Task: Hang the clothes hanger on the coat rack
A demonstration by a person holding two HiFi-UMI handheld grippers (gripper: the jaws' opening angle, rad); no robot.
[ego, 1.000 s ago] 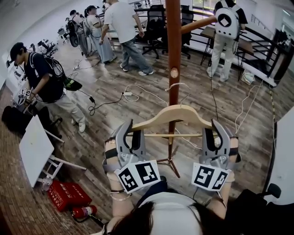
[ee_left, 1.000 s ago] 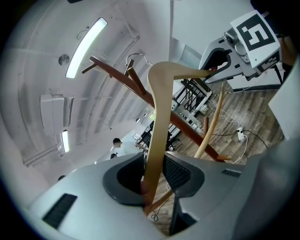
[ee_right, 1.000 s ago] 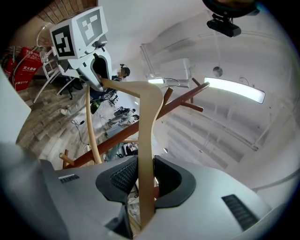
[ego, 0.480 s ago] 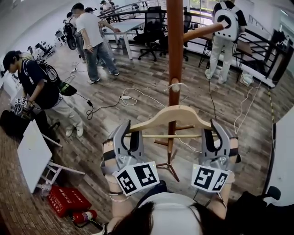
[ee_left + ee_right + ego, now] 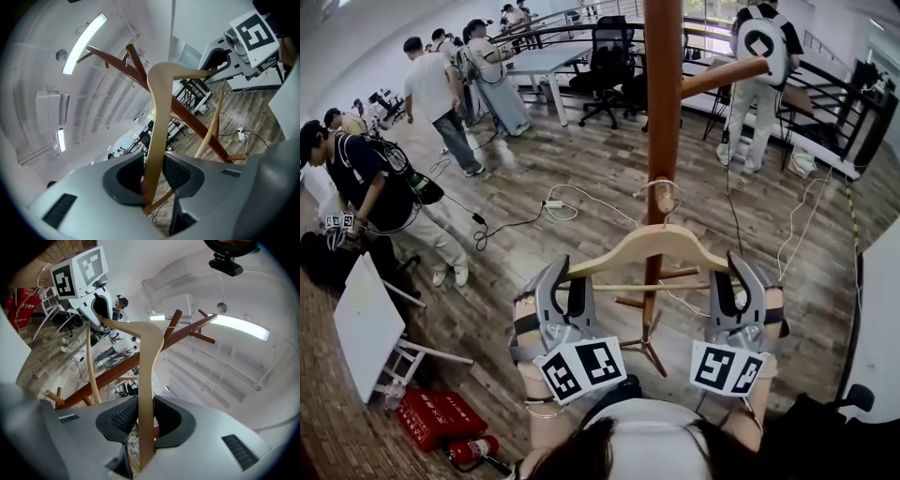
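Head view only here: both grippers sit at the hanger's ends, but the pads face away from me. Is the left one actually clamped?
Observer: Yes. In the left gripper view, the left gripper has both pads pressed on the hanger near its end.
Operator: And the right?
Observer: Same. The right gripper is shut on the hanger's other end.
Operator: My view cuts off the rack's top. What's up there?
Observer: The rack forks into several short pegs below a strip light on the ceiling.
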